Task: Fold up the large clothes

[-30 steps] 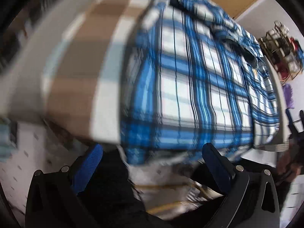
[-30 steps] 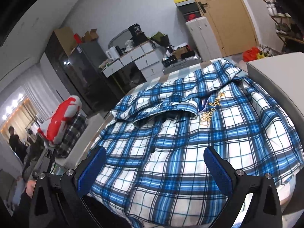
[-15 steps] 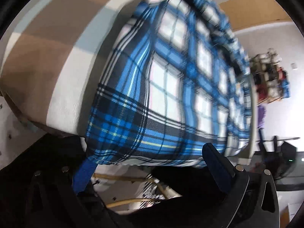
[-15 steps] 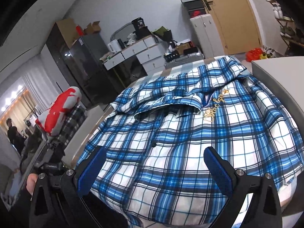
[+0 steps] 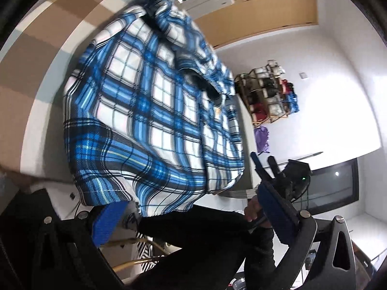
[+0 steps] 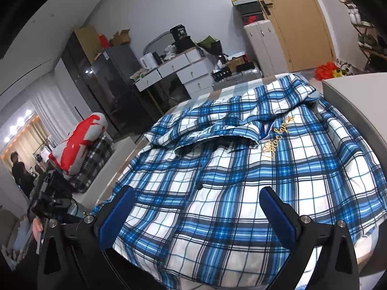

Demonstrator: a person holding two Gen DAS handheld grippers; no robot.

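on striped cover [image 5: 43, 55] | plaid shirt [image 6: 241, 181] | white cabinet [image 6: 353, 96] beside

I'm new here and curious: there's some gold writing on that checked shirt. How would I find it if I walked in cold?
Start at the bed, where the big blue and white plaid shirt lies spread out, front up. Follow its button line up to the collar, then look just to the right. The gold script embroidery runs diagonally there, topped by a small star, the only gold among the blue checks.
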